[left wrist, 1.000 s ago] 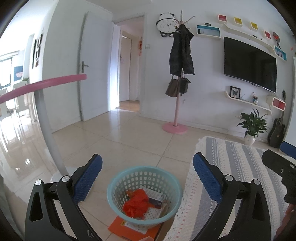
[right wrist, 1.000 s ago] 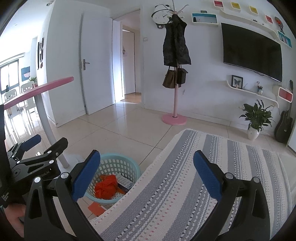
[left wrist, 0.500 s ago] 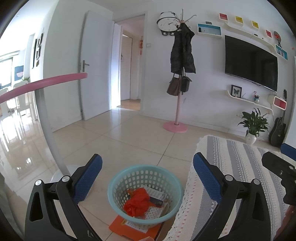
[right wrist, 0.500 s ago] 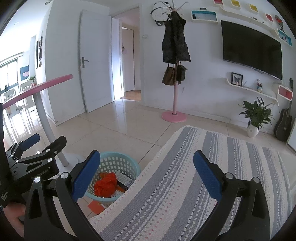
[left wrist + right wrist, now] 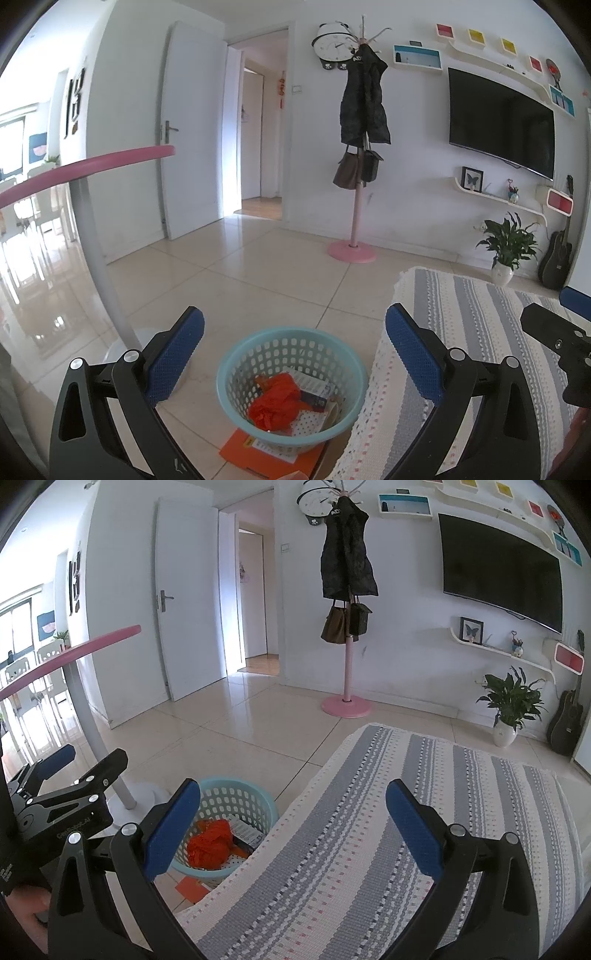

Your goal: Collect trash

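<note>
The teal perforated basket [image 5: 291, 384] sits on the floor just past the left gripper [image 5: 293, 356], dead ahead at 12 o'clock and framed between its 2 blue fingers [image 5: 175, 356], which are spread wide and hold nothing. Inside the basket lie a crumpled orange-red wad [image 5: 275, 404] and some printed paper packaging [image 5: 314, 397]. An orange card [image 5: 240, 448] lies flat on the floor, partly under the basket at its 6 o'clock edge.

The right gripper [image 5: 291, 830] hangs over the striped woven cloth [image 5: 406, 830] that covers a bench or seat, its fingers [image 5: 413, 830] likewise spread and empty. From it the basket [image 5: 236, 805] lies at about 10 o'clock, down beside the cloth's edge, with the wad [image 5: 210, 843] visible inside.

The left gripper is clearly the nearer to the basket, and nothing stands between its fingers and the rim. No loose trash shows on the cloth or on the open tiles, so the orange card seems the only piece still outside; its long axis cannot be told, since the basket hides much of it. Reaching it would likely mean going low at the basket's near edge, with the cloth's fringe [image 5: 373, 406] close at 3 o'clock and the curved white leg [image 5: 99, 258] of the pink-edged table [image 5: 85, 164] at 9 o'clock. Coat stand [image 5: 354, 206], potted plant [image 5: 508, 247] and TV [image 5: 500, 125] stand well apart.
</note>
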Demonstrator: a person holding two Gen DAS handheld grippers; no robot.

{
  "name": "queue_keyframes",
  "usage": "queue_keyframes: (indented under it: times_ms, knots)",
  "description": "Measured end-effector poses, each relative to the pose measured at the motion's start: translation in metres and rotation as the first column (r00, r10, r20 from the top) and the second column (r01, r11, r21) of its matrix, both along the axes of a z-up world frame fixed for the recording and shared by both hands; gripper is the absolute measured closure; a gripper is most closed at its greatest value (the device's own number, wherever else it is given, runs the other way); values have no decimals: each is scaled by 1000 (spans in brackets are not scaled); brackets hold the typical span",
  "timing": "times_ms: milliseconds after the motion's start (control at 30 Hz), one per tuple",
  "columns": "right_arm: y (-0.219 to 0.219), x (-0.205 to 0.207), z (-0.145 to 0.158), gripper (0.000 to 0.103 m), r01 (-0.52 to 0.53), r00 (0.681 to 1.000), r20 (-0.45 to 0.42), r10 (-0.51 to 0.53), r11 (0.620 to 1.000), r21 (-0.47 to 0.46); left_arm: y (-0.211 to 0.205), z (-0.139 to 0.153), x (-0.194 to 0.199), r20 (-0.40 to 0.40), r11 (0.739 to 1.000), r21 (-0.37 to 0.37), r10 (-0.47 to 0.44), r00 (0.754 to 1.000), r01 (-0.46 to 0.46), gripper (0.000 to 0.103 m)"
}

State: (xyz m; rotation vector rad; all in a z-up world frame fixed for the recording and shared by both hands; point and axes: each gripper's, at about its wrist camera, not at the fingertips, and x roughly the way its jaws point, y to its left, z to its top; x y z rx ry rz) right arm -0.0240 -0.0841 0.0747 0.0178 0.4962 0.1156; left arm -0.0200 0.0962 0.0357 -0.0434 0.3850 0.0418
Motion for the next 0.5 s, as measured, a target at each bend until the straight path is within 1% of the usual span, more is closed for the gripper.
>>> queue_keyframes:
  times_ms: [167, 333, 500]
  knots:
    - [-1, 1, -1, 7, 8, 1000, -4, -8, 1000, -3, -1, 0, 0, -2, 1000, 1, 1, 1000, -1, 7]
    - [0, 2, -2, 7, 6, 1000, -11, -6, 1000, -1, -4, -2, 1, -17, 999, 27, 21, 1000, -21, 7]
    - [-3, 5, -7, 7, 9, 1000, -19, -9, 1000, 10, -4, -2, 0, -14, 999, 34, 15, 1000, -15, 8]
